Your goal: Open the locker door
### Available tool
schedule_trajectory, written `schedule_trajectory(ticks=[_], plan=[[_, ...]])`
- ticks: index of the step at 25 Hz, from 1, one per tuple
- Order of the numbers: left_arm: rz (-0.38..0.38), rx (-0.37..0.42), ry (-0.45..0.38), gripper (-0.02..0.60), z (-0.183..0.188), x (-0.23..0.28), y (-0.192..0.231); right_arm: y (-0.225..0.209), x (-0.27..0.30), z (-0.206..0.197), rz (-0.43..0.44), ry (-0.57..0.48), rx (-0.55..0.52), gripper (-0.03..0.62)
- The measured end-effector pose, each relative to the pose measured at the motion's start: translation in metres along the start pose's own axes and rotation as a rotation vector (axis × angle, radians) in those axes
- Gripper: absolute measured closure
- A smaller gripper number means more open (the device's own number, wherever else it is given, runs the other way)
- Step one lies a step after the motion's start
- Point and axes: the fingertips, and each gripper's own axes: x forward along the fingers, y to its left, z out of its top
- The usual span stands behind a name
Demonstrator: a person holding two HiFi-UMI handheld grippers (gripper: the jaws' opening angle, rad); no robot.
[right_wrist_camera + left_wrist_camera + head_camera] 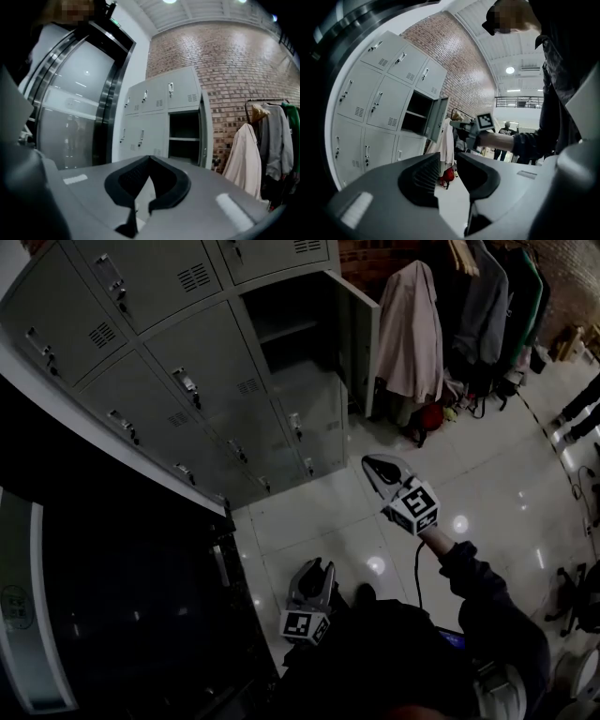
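Observation:
A bank of grey lockers fills the upper left of the head view. One middle locker stands with its door swung out to the right and its dark compartment and shelf exposed. My right gripper hovers over the floor in front of the lower lockers, its tips pointing at them, shut on nothing. In the right gripper view the tips meet and the open door lies ahead. My left gripper hangs low by my body; its jaws stand slightly apart, empty.
A rack of coats hangs right of the lockers, with a red bag on the floor beneath. A dark glass-fronted door frame fills the lower left. A person's legs and a chair base show at the right.

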Motion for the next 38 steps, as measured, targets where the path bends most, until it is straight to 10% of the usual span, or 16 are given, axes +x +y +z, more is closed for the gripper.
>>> schedule_trajectory(ticks=[11,38], plan=[[0.007,-0.004,0.015,0.477,-0.021,-0.004,-0.051,0.132,-0.215,-0.050,-0.047,0.067,0.238,0.592],[-0.026,0.070,-0.009,0.486,-0.011,0.019,-0.095,0.118,-0.204,-0.021,0.048,-0.040,0.190,0.592]])
